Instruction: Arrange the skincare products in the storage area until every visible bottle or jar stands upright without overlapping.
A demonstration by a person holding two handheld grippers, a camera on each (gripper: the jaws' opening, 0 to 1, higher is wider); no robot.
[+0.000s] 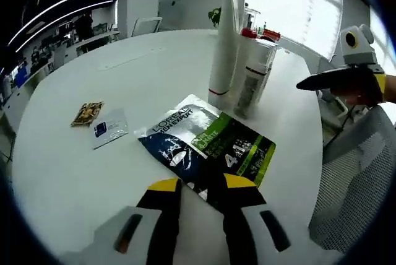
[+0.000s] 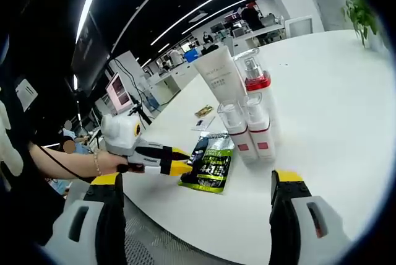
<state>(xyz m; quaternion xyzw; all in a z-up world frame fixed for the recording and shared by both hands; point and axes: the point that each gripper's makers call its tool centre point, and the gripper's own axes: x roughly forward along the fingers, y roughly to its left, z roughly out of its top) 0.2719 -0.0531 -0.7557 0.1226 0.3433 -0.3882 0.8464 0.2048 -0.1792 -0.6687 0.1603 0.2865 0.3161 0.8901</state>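
Two sachets [image 1: 99, 121] beside green packet [image 1: 207, 144]

**Two gripper cameras around the dark sachet**

The left gripper view looks down from close above the dark sachet [image 1: 207, 144], facing across the white tabletop [image 1: 74, 172] toward the upright bottles [image 1: 244, 60] behind the sachet. The right gripper view stands farther from the sachet [image 2: 210, 161], at the tabletop [image 2: 328, 129] edge, facing it sideways. Both views share the sachet, the bottles [image 2: 247, 116] and the tabletop.
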